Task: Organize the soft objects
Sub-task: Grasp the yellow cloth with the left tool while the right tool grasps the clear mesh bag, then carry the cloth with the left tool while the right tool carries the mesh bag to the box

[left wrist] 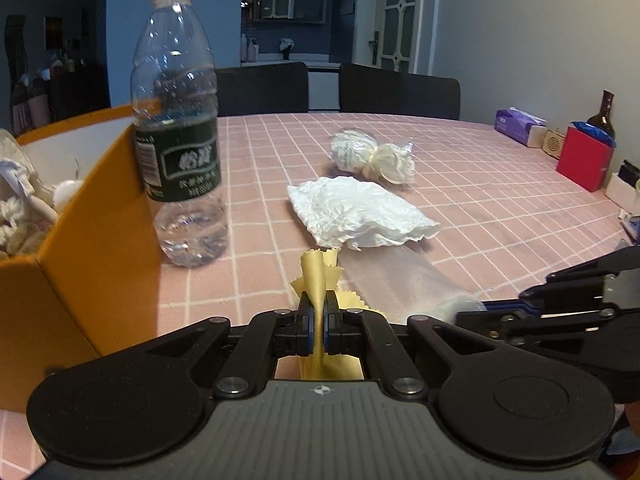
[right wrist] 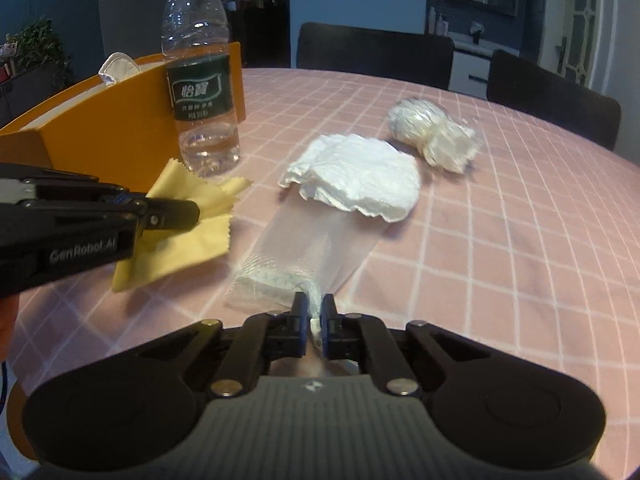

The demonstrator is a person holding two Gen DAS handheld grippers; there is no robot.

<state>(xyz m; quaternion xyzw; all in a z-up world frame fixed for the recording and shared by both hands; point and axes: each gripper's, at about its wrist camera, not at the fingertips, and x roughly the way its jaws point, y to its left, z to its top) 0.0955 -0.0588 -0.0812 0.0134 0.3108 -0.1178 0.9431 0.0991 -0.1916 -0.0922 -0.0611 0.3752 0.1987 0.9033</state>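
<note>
Yellow cloth pinched in left hand-held gripper, lower centre; orange box just left. Right hand-held gripper clamped on mesh bag end, long axis running away toward tissue.

My left gripper pinches a yellow cloth above the pink checked tablecloth, beside a water bottle and orange box.

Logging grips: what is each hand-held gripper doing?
Left hand-held gripper: shut on the yellow cloth.
Right hand-held gripper: shut on the mesh pouch.
</note>
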